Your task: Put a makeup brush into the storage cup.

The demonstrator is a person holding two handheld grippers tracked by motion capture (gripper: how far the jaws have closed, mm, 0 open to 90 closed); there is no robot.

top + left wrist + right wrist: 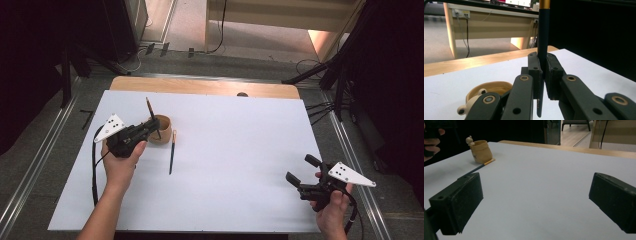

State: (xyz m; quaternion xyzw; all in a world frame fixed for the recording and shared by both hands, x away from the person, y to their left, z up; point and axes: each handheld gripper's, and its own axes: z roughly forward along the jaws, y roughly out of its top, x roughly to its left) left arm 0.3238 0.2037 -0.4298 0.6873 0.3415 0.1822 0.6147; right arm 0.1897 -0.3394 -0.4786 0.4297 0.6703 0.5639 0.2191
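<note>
My left gripper (149, 128) (543, 65) is shut on a dark pen with a gold band (149, 109) (543, 35), holding it nearly upright. Just beside it stands a tan pot (163, 129) (491, 90) (481, 151) with a small figure on its rim. In the left gripper view the pen's lower end hangs to the right of the pot, outside it. A second dark pen (172, 153) (480, 166) lies flat on the white sheet by the pot. My right gripper (303, 170) (536, 197) is open near the front right, with nothing between its jaws.
A white sheet (230, 150) covers the table, and a wooden strip (200, 86) shows along its far edge. Cables and stand legs (325, 75) lie on the floor beyond. A wooden desk (486, 22) stands farther back. The person's left hand (431, 141) shows at the far left.
</note>
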